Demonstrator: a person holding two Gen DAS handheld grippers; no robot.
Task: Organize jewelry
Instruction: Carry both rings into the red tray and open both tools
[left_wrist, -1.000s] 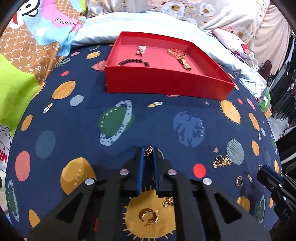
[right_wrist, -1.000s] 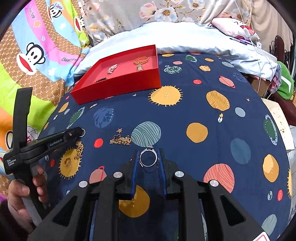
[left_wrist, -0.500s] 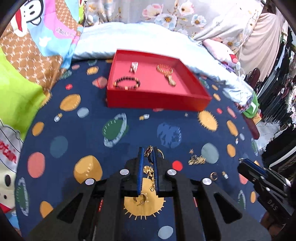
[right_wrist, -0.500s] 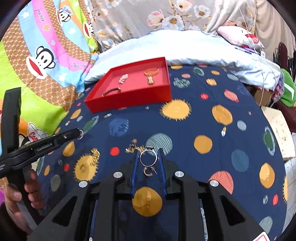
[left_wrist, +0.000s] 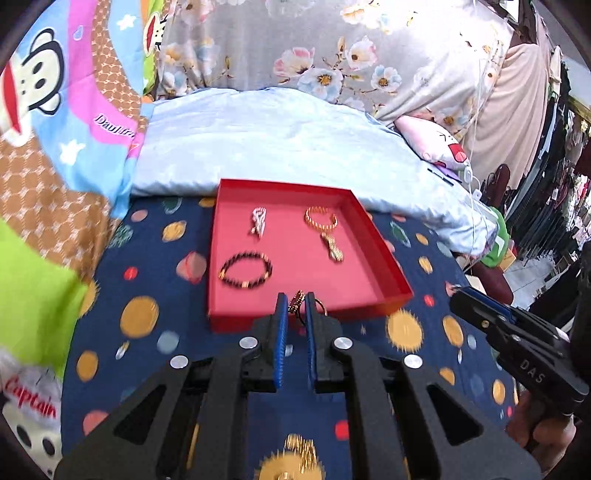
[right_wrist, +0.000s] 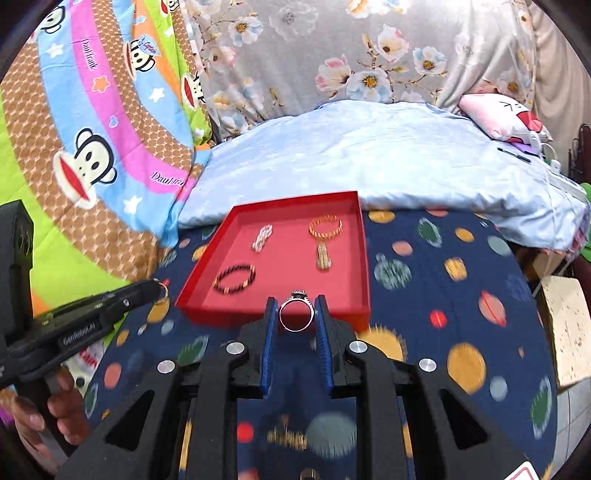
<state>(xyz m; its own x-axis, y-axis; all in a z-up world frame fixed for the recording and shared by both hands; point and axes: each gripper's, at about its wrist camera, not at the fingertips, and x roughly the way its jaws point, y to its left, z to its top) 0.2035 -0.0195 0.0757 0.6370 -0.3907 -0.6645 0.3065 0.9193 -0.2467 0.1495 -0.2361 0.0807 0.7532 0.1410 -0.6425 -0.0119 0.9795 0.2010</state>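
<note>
A: Where was the jewelry relative to the claws?

B: The red tray (right_wrist: 364, 258) sat on the planet-print sheet (right_wrist: 461, 295) just ahead of both claws. In it lay a dark beaded bracelet (right_wrist: 235, 278), a silver piece (right_wrist: 262, 236) and a gold bracelet (right_wrist: 325, 229) with a dangling part.

A: And the right gripper (right_wrist: 296, 314)?

B: Its jaws stood narrowly apart, pressed on a silver ring (right_wrist: 296, 314) held upright between the blue pads, seen against the tray's near wall.

A: The left gripper (left_wrist: 295, 306)?

B: Almost fully closed, pinching a small gold earring (left_wrist: 298, 299) at the tips, also at the tray's near edge. More gold pieces (right_wrist: 286, 437) lay blurred on the sheet nearer the camera.
</note>
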